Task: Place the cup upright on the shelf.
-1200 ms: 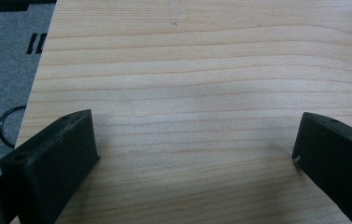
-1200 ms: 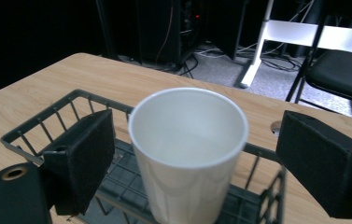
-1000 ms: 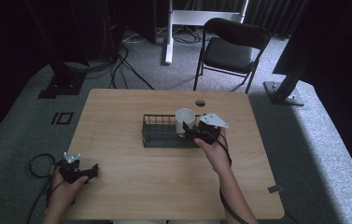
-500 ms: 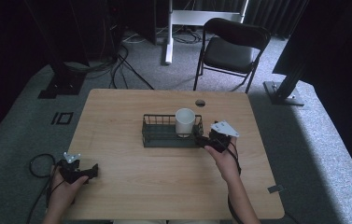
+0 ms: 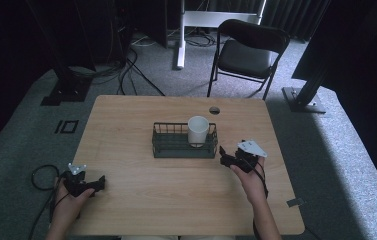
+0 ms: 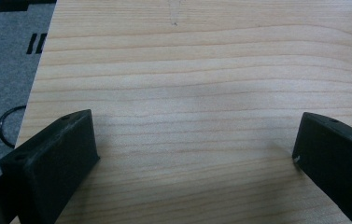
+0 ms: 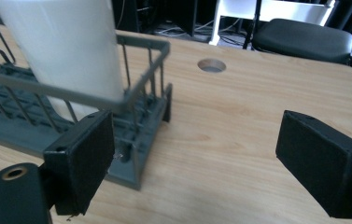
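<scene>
Now a white cup (image 5: 198, 130) stands upright in the right end of a dark wire basket (image 5: 176, 145), which sits at the middle of the wooden surface (image 5: 141, 200), a little nearer the far edge. The right tool (image 5: 227, 158) hangs just beside the basket's right end, its jaws wide apart and holding nothing; in the right gripper view its left jaw is close by the basket's corner (image 7: 136, 154), with the cup (image 7: 66, 51) rising behind the wires. The left tool (image 5: 90, 183) is low over the surface near the near left corner, well apart from the basket, jaws spread over bare wood (image 6: 187, 93). A round hole (image 5: 214, 110) lies by the far edge.
</scene>
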